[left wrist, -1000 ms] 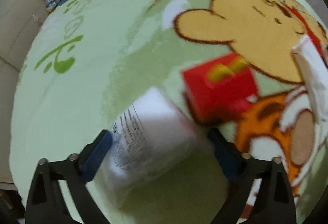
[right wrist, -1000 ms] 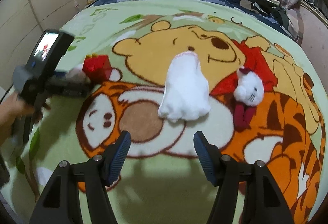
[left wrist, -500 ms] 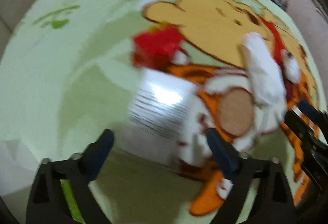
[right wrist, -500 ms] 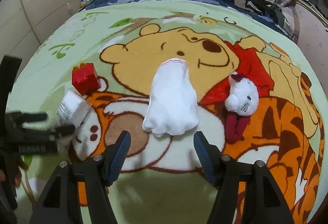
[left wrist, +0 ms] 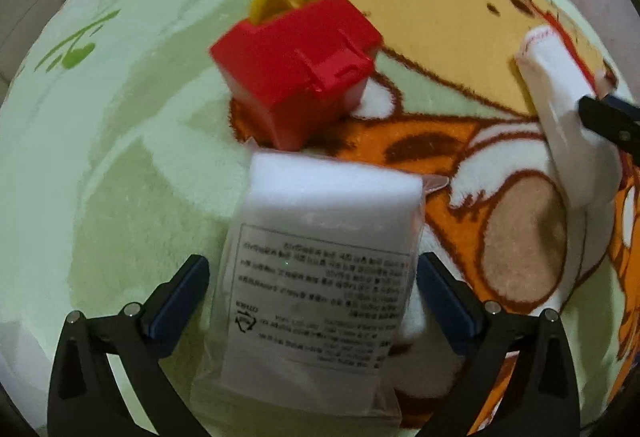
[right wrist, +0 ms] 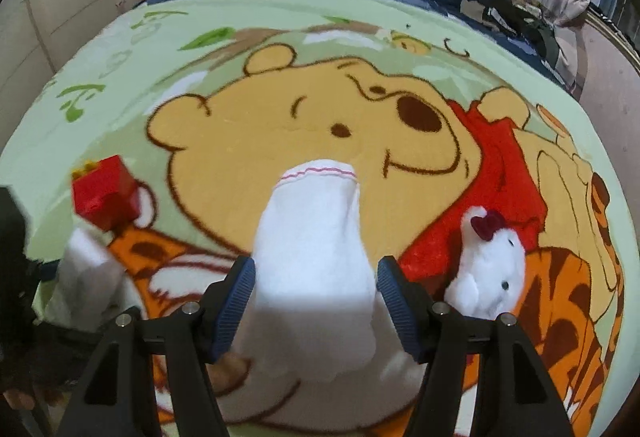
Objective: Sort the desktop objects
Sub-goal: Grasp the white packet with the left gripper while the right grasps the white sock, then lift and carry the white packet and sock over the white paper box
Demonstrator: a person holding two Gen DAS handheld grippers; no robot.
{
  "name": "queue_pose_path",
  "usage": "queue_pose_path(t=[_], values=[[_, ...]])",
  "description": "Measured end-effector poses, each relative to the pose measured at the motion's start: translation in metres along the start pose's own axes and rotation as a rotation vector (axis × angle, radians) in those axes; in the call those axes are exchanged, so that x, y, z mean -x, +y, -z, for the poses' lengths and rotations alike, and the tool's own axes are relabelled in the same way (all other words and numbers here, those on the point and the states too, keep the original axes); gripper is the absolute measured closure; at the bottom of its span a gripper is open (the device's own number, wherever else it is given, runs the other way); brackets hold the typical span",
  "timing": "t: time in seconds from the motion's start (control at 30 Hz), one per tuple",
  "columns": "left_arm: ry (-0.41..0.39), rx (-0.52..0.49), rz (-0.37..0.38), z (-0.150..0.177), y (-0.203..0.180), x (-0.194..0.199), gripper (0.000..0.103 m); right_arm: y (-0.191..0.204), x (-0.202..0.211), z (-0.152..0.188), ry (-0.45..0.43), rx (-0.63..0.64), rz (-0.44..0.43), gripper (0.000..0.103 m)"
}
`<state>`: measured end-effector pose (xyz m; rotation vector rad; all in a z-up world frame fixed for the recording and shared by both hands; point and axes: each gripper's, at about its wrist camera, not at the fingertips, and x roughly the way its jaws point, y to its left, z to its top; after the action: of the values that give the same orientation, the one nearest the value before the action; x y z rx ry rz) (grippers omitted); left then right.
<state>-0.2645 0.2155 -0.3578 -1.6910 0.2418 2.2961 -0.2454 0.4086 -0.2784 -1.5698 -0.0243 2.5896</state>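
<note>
White sponge pack [left wrist: 324, 277] lies flat on the cartoon blanket [left wrist: 120, 157], in a clear wrapper with the printed label up, its far end nearly touching the red toy box [left wrist: 296, 77]. My left gripper [left wrist: 314, 291] straddles it, jaws wide, both pads just outside the pack's sides with a sliver of gap each; it holds nothing.

White sock [right wrist: 316, 257] lies lengthwise mid-blanket, cuff pointing away. My right gripper [right wrist: 316, 291] brackets its lower half, jaws spread. The pads look close to or brushing the fabric, but I can't tell real contact; no squeeze visible.

White plush toy [right wrist: 486, 269] sits just right of the sock, near my right pad.

Risks as I judge them:
- The wrapper is slick and loose. If I close on it, the pads may catch film only and the pack slides out, or it gets nudged into the red box.
- The sock is limp. A pinch on one layer leaves the rest dragging, and it could snag the plush.
- The blanket pile is soft, so pressing low may pinch blanket too.
- Both arms are working close together, so there's a collision chance near the sock's left side.

No sorting spot is visible, so I can't judge progress.
</note>
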Motion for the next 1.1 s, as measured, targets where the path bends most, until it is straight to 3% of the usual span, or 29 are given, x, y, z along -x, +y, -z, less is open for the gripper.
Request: queue_pose_path(t=[0.1,0.17,0.27,0.33,0.4,0.57,0.67,0.7,0.77,0.83,1.0,1.1], values=[[-0.095,-0.008,0.011,0.013,0.002,0.005,0.0,-0.003,-0.018,-0.001,0.053,-0.025,-0.021,0.038],[-0.103,-0.045,0.009,0.016,0.0,0.007,0.0,-0.006,-0.035,0.002,0.117,-0.059,-0.049,0.037],[-0.055,-0.03,0.018,0.006,0.002,0.006,0.0,-0.004,-0.039,0.007,0.115,-0.082,-0.07,0.032],[-0.015,-0.023,0.014,-0.001,0.002,0.004,0.0,0.002,-0.044,0.009,0.123,-0.051,-0.057,0.021],[0.016,-0.019,0.007,-0.006,0.001,0.002,0.0,0.011,-0.053,0.011,0.151,0.001,-0.025,0.019],[0.018,-0.018,0.012,-0.007,0.001,0.006,0.0,0.012,-0.047,0.015,0.117,0.001,-0.02,0.02],[0.012,-0.018,0.017,-0.006,0.001,0.009,0.003,0.009,-0.039,0.02,0.092,0.008,-0.045,0.037],[0.009,-0.017,0.018,-0.006,0.001,0.011,0.009,0.009,-0.035,0.022,0.082,0.01,-0.057,0.05],[-0.006,-0.009,0.015,-0.004,0.0,0.019,0.022,0.008,-0.028,0.027,0.073,0.017,-0.072,0.06],[-0.019,0.0,0.015,-0.004,-0.002,0.026,0.047,0.009,-0.024,0.031,0.073,0.026,-0.075,0.071],[-0.005,0.013,0.023,-0.009,-0.001,0.036,0.063,0.008,-0.009,0.041,0.075,0.008,-0.102,0.076],[-0.005,0.025,0.022,-0.008,-0.005,0.038,0.066,0.015,0.001,0.054,0.073,-0.004,-0.113,0.076]])
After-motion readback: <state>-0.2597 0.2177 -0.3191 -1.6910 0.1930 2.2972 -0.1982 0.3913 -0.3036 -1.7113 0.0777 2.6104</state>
